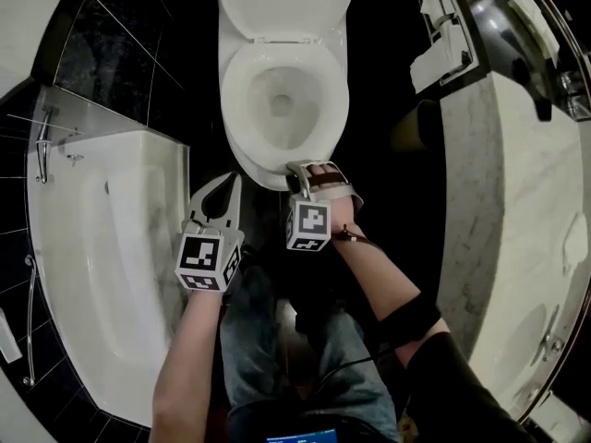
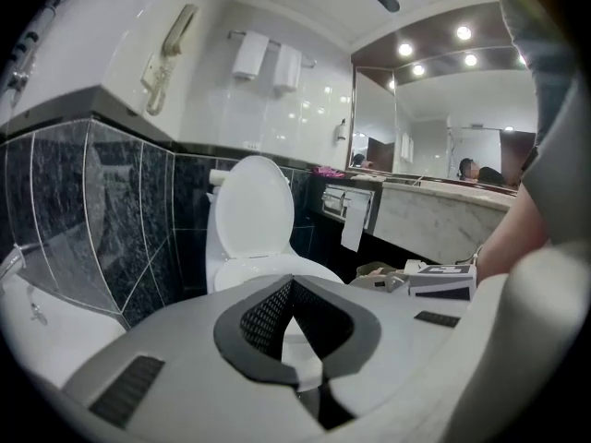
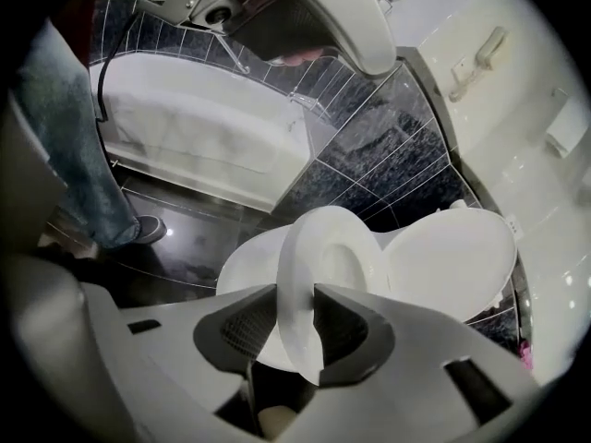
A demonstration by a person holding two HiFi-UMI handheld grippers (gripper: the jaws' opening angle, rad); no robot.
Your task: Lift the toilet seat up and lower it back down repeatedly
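Note:
The white toilet [image 1: 242, 146] stands ahead with its lid [image 1: 286, 3] raised against the tank. My right gripper [image 1: 300, 169] is shut on the front rim of the seat [image 1: 238, 109]. In the right gripper view the seat ring [image 3: 295, 275] passes between the pads of the right gripper [image 3: 297, 317] and tilts up off the bowl, with the lid [image 3: 452, 257] behind it. My left gripper [image 1: 233, 181] hovers left of the bowl's front, its fingertips together and holding nothing. From the left gripper [image 2: 292, 284] the upright lid [image 2: 251, 206] shows beyond the jaws.
A white bathtub [image 1: 102, 247] lies close on the left and a marble vanity counter [image 1: 517, 201] on the right. The person's jeans-clad legs [image 1: 268, 358] stand directly before the toilet. A paper holder [image 2: 351, 206] hangs beside the tank and a wall phone [image 2: 166, 53] above.

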